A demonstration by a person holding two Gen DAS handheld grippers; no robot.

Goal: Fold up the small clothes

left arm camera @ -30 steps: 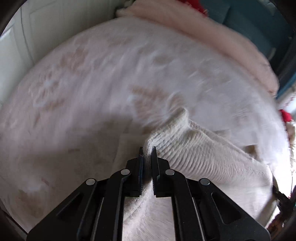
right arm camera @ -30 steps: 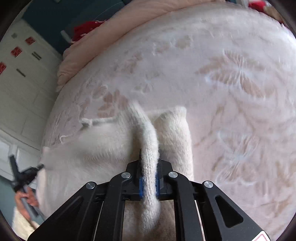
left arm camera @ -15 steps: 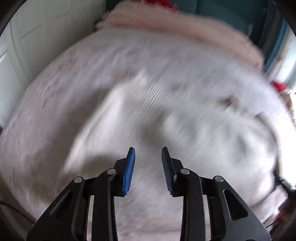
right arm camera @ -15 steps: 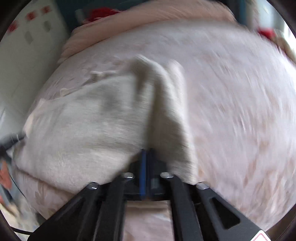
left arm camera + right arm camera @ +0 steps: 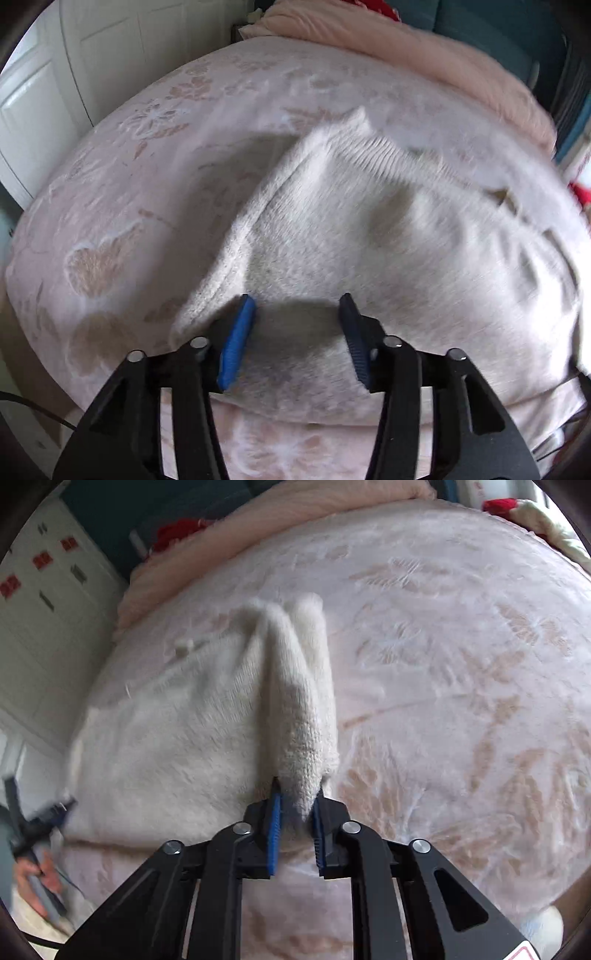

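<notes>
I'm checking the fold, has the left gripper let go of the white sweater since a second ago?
Yes. The left gripper was clamped on the white sweater; now its jaws are opening and hang over the sweater lying on the bedspread.

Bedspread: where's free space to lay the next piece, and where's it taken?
Free: the floral bedspread right of the cream knit garment, up to the pink blanket; also the strip between garment and white doors. Crowded: the middle, under the garment.

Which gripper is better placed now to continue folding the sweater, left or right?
Right, probably. The right gripper has a knit fold of the sweater between its opening jaws. The left gripper is opening above the sweater and grips nothing.
</notes>
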